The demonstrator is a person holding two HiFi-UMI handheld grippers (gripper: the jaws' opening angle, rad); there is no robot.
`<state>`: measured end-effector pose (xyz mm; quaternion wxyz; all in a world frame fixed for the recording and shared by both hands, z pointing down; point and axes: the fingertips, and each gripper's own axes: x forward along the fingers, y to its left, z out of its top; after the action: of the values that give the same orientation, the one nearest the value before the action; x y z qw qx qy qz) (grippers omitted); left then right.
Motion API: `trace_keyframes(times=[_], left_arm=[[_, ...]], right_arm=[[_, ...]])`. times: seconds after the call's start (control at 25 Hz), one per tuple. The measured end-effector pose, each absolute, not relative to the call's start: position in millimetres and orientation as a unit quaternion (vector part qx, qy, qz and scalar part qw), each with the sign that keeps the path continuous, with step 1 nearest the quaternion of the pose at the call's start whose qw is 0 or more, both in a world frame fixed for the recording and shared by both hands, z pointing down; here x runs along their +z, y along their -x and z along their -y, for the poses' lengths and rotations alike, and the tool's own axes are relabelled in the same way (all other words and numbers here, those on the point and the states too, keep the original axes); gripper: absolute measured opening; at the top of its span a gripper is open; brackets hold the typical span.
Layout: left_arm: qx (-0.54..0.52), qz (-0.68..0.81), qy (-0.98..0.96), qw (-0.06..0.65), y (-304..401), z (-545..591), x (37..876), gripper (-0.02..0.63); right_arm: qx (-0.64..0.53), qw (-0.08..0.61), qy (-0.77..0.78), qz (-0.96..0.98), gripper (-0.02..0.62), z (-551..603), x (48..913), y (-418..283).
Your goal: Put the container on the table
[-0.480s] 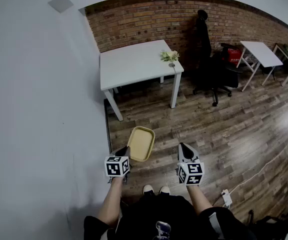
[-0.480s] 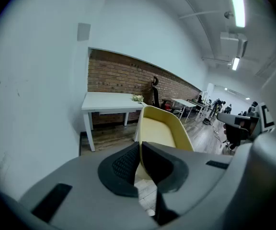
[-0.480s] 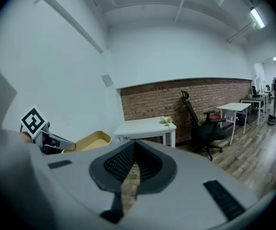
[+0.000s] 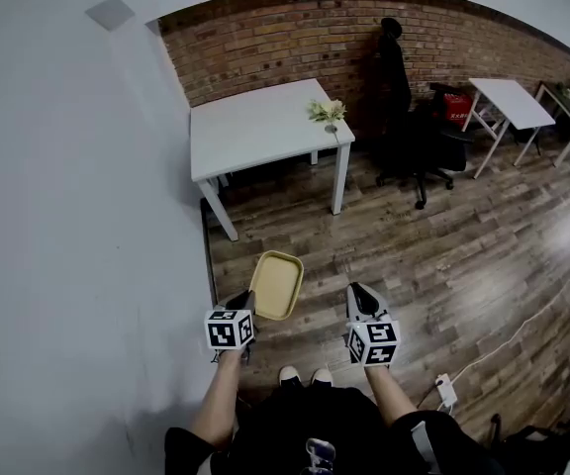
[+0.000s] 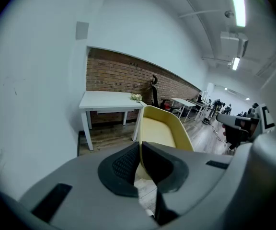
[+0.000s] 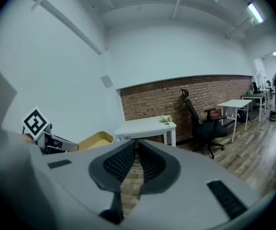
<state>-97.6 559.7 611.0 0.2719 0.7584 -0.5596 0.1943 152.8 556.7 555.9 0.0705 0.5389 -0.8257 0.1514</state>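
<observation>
Pinches container by its near rim with left tool; holds right tool pressed together, empty. Carries container just ahead of left tool, above floor, surface well ahead. Risks droop or slip from one-edge pinch, dropping short of surface.

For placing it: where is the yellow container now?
Head view, left of centre: the left gripper holds the yellow container above the floor, short of the white table.

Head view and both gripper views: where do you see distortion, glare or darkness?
Head view: fisheye bends the brick wall into an arch, and the wooden floor shines pale at right. Left gripper view: the ceiling lamp is overexposed. Right gripper view: black corners frame the image.
</observation>
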Motion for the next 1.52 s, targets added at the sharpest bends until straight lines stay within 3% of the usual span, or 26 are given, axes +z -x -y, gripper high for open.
trace_keyframes(times=[0.72, 1.52], left_arm=[[0.201, 0.549, -0.768, 0.261, 64, -528, 610, 0.028], [0.201, 0.525, -0.783, 0.268, 112, -349, 617, 0.028]], right_arm=[[0.162, 0.055, -0.549, 0.818, 0.025, -536, 559, -184], [0.171, 0.066, -0.553, 0.813, 0.025, -370, 561, -123]])
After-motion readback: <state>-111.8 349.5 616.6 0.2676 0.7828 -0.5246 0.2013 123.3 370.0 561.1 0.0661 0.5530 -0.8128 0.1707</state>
